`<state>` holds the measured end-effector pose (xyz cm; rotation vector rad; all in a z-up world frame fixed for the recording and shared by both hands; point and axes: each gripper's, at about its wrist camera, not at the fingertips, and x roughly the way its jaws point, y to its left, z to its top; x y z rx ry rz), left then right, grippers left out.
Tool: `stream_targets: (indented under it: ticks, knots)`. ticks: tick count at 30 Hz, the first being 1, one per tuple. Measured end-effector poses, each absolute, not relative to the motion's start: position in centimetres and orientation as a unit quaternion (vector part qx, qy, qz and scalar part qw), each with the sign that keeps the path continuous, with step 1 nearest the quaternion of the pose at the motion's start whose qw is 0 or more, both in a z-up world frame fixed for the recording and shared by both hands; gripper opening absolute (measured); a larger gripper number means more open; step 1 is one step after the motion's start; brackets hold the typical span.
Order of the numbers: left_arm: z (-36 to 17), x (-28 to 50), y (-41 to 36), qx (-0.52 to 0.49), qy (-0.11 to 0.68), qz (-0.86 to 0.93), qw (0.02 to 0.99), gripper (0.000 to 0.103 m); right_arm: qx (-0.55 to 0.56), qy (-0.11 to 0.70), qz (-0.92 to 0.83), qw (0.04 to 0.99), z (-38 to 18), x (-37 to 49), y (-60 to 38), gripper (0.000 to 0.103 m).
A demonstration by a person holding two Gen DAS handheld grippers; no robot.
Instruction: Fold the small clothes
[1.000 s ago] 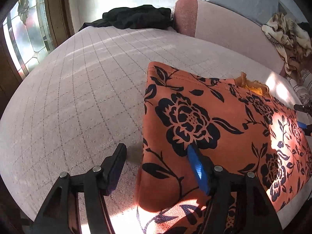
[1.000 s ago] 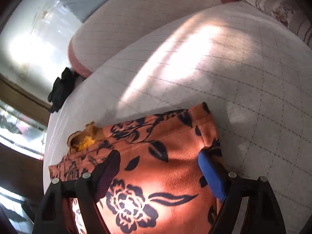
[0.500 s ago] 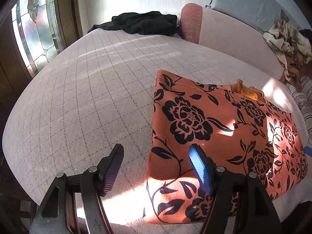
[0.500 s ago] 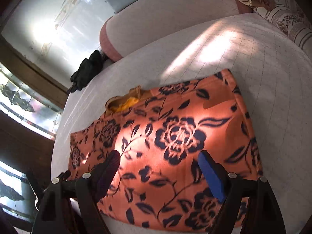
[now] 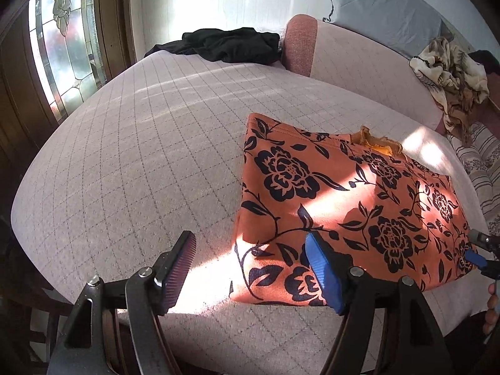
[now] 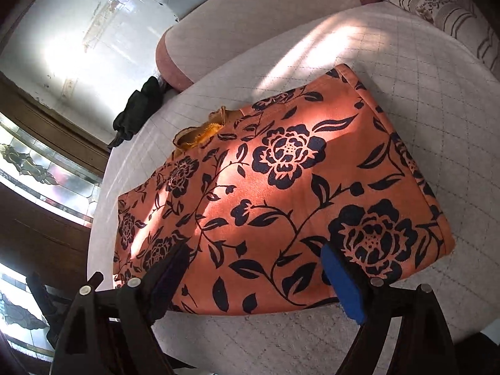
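Left wrist view puts the left gripper (image 5: 250, 268) at the bottom of the frame, its fingers spread and opening further, with nothing between them: the dark finger hangs over bare quilted mattress (image 5: 140, 156), the blue one over the near left corner of the orange floral garment (image 5: 343, 193). At the lower right edge of that frame the tip of the right gripper (image 5: 478, 250) shows just beside the garment's right end, with part of a hand (image 5: 492, 309) below it.

Right wrist view shows the right gripper (image 6: 253, 278) low in the frame, its fingers also wide and opening, with no cloth pinched; both fingers hover over the near edge of the orange floral garment (image 6: 281, 181), which fills the middle of the picture.

The garment lies flat on the mattress as a tidy rectangle with doubled, rounded edges, so it looks already folded at least once. A yellow-orange frill (image 5: 378, 142) pokes out at its far edge, in the upper middle of the cloth. By my reading this fold is set down and released; whether another fold is meant for this piece I cannot tell.

Farther off, a black garment (image 5: 228, 45) sits crumpled at the top centre of the left view, and a beige patterned heap (image 5: 450, 75) lies at the upper right. Both appear unfolded, so work likely remains.
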<state>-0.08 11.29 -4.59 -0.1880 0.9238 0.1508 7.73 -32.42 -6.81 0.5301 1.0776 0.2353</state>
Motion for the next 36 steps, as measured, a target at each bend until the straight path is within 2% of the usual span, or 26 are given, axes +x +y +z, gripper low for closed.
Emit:
stream_targets:
  ticks: [3, 9, 12, 14, 16, 19, 23, 26, 32, 34, 36]
  knots:
    - [-4.8, -0.3, 11.0, -0.083, 0.452, 0.068, 0.885, 0.073, 0.255, 0.543, 0.079, 0.796, -10.0, 8.4, -32.9, 0.089]
    - [-5.2, -0.9, 10.5, -0.087, 0.445, 0.066, 0.889, 0.073, 0.265, 0.498, 0.112, 0.818, -6.3, 7.6, -32.1, 0.089]
    - [-8.1, 0.3, 9.9, -0.043, 0.492, 0.088, 0.865, 0.073, 0.248, 0.490, 0.138, 0.824, -6.2, 7.8, -30.6, 0.089]
    - [-10.4, 0.6, 10.5, -0.057, 0.522, 0.096, 0.846, 0.075, 0.245, 0.523, 0.133, 0.805, -8.3, 8.4, -29.7, 0.089]
    - [-10.0, 0.2, 10.7, -0.063, 0.512, 0.098, 0.851, 0.075, 0.246, 0.530, 0.121, 0.803, -9.0, 8.4, -29.2, 0.090]
    - [-10.0, 0.3, 10.1, -0.033, 0.509, 0.096, 0.855, 0.075, 0.254, 0.511, 0.152, 0.807, -7.3, 8.7, -28.0, 0.090]
    - [-10.3, 0.3, 10.5, -0.051, 0.509, 0.096, 0.854, 0.076, 0.228, 0.492, 0.199, 0.816, -5.9, 9.5, -25.2, 0.091]
    - [-10.3, 0.3, 10.7, -0.054, 0.509, 0.094, 0.854, 0.078, 0.216, 0.559, 0.177, 0.780, -9.9, 11.1, -23.7, 0.093]
    - [-10.6, 0.3, 11.2, -0.063, 0.509, 0.090, 0.854, 0.083, 0.224, 0.513, 0.200, 0.804, -6.2, 10.9, -22.5, 0.094]
    - [-10.6, 0.3, 11.3, -0.064, 0.508, 0.088, 0.855, 0.083, 0.218, 0.518, 0.206, 0.801, -7.0, 11.5, -22.1, 0.095]
    - [-10.6, 0.3, 11.3, -0.065, 0.506, 0.085, 0.856, 0.084, 0.217, 0.566, 0.183, 0.774, -9.8, 12.6, -21.9, 0.096]
